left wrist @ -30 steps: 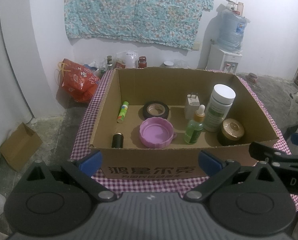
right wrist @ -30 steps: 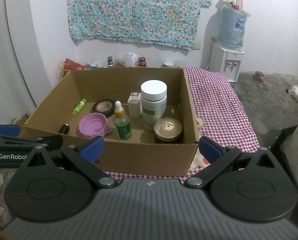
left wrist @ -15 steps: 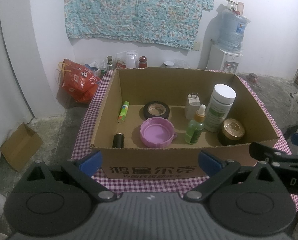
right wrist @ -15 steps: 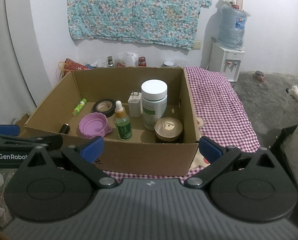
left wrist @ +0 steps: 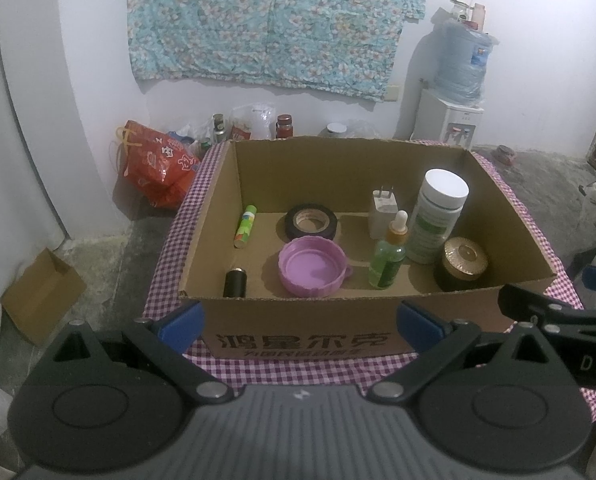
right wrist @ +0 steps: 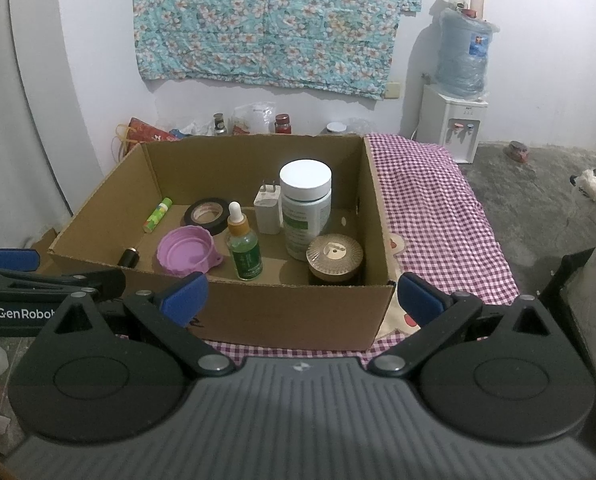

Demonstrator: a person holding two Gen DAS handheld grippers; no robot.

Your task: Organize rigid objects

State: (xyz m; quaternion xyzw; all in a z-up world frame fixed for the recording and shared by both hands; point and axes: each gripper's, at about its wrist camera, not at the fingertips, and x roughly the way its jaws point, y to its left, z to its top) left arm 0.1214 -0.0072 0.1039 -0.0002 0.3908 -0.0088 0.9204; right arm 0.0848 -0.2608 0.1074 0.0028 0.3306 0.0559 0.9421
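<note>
Purple-checked cloth covers the table under an open brown cardboard box (left wrist: 298, 338). Both the left gripper (left wrist: 299, 320) and right gripper (right wrist: 301, 294) hover spread and empty. Inside, the upright green glass dropper bottle (right wrist: 244, 250) looks light, slippery, breakable; grip its body.

A teal floral cloth (left wrist: 270, 20) hangs on the white wall ahead of me. Off to the right stands a white water dispenser (right wrist: 453, 124) with a blue plastic jug (right wrist: 463, 56) on top. A red plastic bag (left wrist: 156, 168) slumps against the wall at the left, jars and bottles (left wrist: 284, 126) lined up beside it. A small brown cardboard box (left wrist: 42, 294) sits on the grey concrete floor (right wrist: 537, 168).
</note>
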